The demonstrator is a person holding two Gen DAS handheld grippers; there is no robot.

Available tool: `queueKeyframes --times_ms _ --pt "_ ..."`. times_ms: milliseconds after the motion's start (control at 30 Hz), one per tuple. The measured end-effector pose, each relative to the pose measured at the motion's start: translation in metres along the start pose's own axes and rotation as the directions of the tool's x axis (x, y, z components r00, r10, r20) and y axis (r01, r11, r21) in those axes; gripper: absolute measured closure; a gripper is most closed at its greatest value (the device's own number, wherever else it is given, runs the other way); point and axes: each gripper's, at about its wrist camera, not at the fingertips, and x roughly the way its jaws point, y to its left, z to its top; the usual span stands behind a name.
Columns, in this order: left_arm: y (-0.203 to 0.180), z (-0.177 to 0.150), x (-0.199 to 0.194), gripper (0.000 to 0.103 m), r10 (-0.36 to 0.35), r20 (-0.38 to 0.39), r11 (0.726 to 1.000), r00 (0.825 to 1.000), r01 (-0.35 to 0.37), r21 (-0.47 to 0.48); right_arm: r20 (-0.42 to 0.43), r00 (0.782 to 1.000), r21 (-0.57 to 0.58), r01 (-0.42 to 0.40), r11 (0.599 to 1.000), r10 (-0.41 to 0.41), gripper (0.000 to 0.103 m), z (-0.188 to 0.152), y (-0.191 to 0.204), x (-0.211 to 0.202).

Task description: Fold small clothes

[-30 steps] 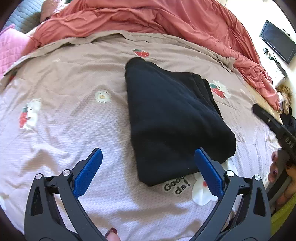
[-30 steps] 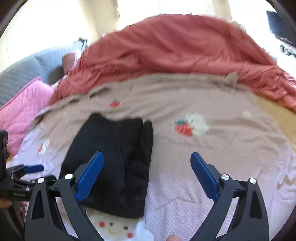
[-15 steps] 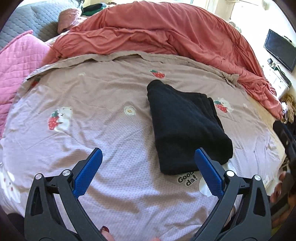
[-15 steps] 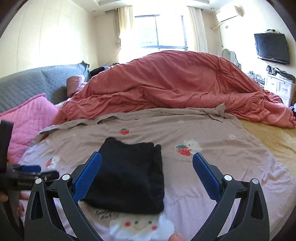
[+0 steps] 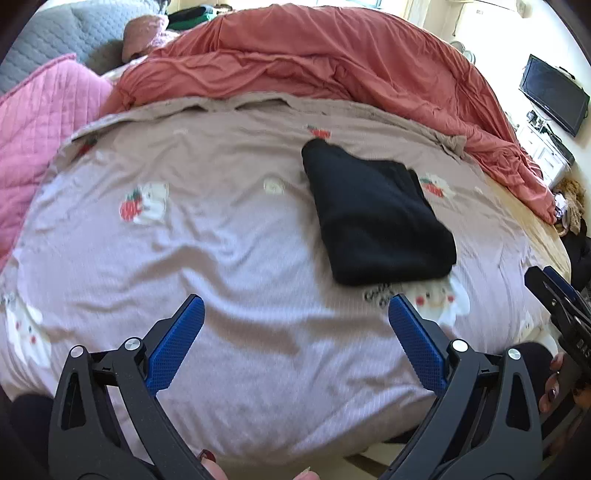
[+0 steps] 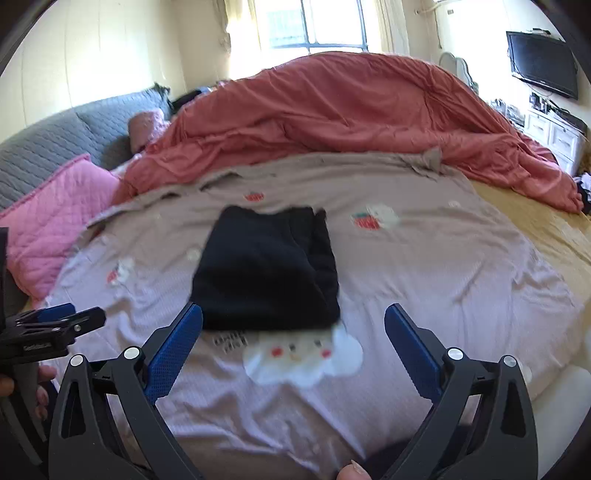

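Folded into a neat rectangle, black garment (image 5: 376, 218) at center-right of left wrist view, on printed bedsheet (image 5: 207, 236). Left gripper (image 5: 295, 306) & right gripper (image 6: 293, 314) both spread wide, empty, low in frame, clear of cloth. Looks done w/ this piece; no other clothes visible to fold.

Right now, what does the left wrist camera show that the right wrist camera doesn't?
Only the left wrist view shows the right gripper at its right edge and its own open left gripper. Only the right wrist view shows the window and the left gripper from the side. Both show the folded black garment lying on the printed sheet, the red duvet, the pink pillow and the TV.
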Motion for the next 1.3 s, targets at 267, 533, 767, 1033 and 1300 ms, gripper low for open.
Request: queueKeyframes --times_ms 267,533,767,1033,1300 --pt "0.001 -0.023 0.008 0.009 -0.01 -0.05 1.0 0.999 0.009 -0.009 -0.072 0.996 -0.031 0.045 0.999 -0.047 0.005 -0.02 0.005 0.002" --pt "-0.002 -0.026 0.01 0.009 -0.017 -0.062 1.0 0.998 0.016 -0.007 -0.088 0.995 -0.038 0.051 0.998 -0.054 0.005 -0.022 0.003 0.007" --pt "-0.003 -0.028 0.009 0.01 -0.013 -0.066 1.0 0.998 0.013 -0.003 -0.097 0.993 -0.038 0.067 0.997 -0.07 0.005 -0.023 0.002 0.01" --pt "-0.003 -0.029 0.008 0.009 0.01 -0.07 1.0 0.997 -0.011 -0.008 -0.092 0.993 -0.038 0.072 0.997 -0.075 0.005 -0.022 0.001 0.008" --pt "-0.002 -0.028 0.007 0.009 0.018 -0.07 1.0 0.997 -0.018 -0.006 -0.094 0.993 -0.038 0.074 0.996 -0.078 0.005 -0.021 0.0 0.008"
